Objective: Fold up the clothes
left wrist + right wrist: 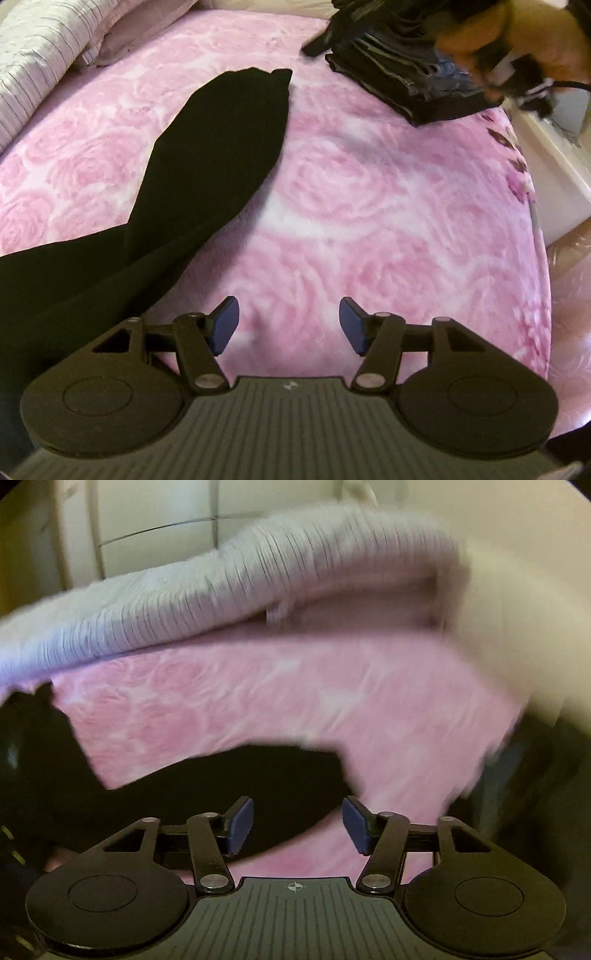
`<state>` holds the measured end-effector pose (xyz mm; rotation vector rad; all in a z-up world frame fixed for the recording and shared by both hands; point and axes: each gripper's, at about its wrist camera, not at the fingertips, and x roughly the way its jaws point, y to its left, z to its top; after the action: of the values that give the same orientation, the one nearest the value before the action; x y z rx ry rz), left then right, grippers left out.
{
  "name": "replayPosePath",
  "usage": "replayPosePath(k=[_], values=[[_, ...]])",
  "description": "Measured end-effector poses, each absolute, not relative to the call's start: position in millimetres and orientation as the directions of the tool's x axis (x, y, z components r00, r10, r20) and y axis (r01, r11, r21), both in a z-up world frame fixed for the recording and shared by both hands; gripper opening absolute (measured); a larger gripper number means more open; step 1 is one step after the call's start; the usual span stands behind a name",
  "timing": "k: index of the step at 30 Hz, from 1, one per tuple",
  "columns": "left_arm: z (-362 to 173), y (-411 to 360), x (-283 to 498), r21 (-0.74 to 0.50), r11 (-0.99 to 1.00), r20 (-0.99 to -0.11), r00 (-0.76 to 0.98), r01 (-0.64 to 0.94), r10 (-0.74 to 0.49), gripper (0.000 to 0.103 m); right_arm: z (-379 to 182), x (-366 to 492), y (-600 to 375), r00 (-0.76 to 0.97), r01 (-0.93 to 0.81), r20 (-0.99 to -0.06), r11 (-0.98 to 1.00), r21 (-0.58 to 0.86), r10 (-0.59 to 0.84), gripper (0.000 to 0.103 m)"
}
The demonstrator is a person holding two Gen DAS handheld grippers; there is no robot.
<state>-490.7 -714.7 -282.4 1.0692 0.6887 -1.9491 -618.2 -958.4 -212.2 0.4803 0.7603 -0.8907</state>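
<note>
Black trousers point(207, 155) lie flat and unfolded on the pink bed point(369, 206), one leg stretching ahead and to the left of the left gripper point(289, 325), whose jaws stand wide and hold nothing. Far ahead to its right sits a stack point(402, 88) of folded dark clothes. The right gripper point(297, 825) is also wide and empty, with a trouser leg point(258, 775) just ahead of it and a striped pillow point(221, 590) beyond.
</note>
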Motion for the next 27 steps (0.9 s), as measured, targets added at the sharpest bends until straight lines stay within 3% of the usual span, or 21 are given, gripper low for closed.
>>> replayPosePath(k=[2,10,13,14,15,16,18,20,22,24,27], values=[[-273.6,-708.4,-484.4,-0.068,-0.539,-0.838,-0.341,0.839,-0.425,0.054,-224.5,-615.9,-969.5,0.414,0.849,-0.781,0.507,0.147,-0.467,0.063],[-258.7,-709.9,-429.5,0.021,-0.38,-0.808,-0.208,0.925,-0.551,0.054,-272.6,-586.5,-1069.3,0.272,0.878,-0.81,0.478,-0.011,-0.52,0.066],[-266.3,-715.8,-408.8,0.034,-0.322,-0.822,-0.156,0.946,-0.548,0.054,-295.9,-597.6,-1106.4,0.269,0.904,-0.869,0.421,0.079,-0.416,0.065],[-269.7,-718.0,-403.5,0.037,-0.31,-0.829,-0.144,0.95,-0.541,0.054,-295.7,-601.3,-1109.0,0.296,0.903,-0.872,0.412,0.122,-0.391,0.058],[-272.5,-720.0,-399.2,0.047,-0.304,-0.832,-0.131,0.951,-0.539,0.054,-295.4,-605.1,-1111.7,0.322,0.901,-0.873,0.401,0.165,-0.365,0.026],[-274.6,-722.0,-396.2,0.051,-0.302,-0.834,-0.126,0.952,-0.538,0.054,-295.2,-608.9,-1114.3,0.349,0.897,-0.873,0.39,0.207,-0.34,0.003],[-276.4,-728.8,-391.5,0.036,-0.287,-0.835,-0.129,0.957,-0.535,0.054,-279.4,-610.8,-1111.9,0.375,0.881,-0.863,0.419,0.219,-0.338,0.003],[-276.8,-736.4,-391.2,0.018,-0.294,-0.831,-0.149,0.956,-0.536,0.054,-236.5,-610.5,-1096.5,0.324,0.876,-0.816,0.477,0.068,-0.479,0.003],[-278.9,-745.7,-397.4,-0.001,-0.315,-0.829,-0.177,0.949,-0.53,0.054,-187.9,-617.5,-1072.3,0.244,0.888,-0.701,0.445,-0.116,-0.67,0.003],[-283.3,-756.0,-406.5,-0.03,-0.336,-0.832,-0.21,0.941,-0.514,0.054,-158.1,-635.8,-1051.6,0.192,0.908,-0.601,0.374,-0.192,-0.776,0.003],[-293.8,-770.4,-421.0,-0.063,-0.35,-0.843,-0.238,0.935,-0.483,0.054,-161.8,-650.5,-1033.9,0.158,0.901,-0.615,0.367,-0.23,-0.772,0.003]])
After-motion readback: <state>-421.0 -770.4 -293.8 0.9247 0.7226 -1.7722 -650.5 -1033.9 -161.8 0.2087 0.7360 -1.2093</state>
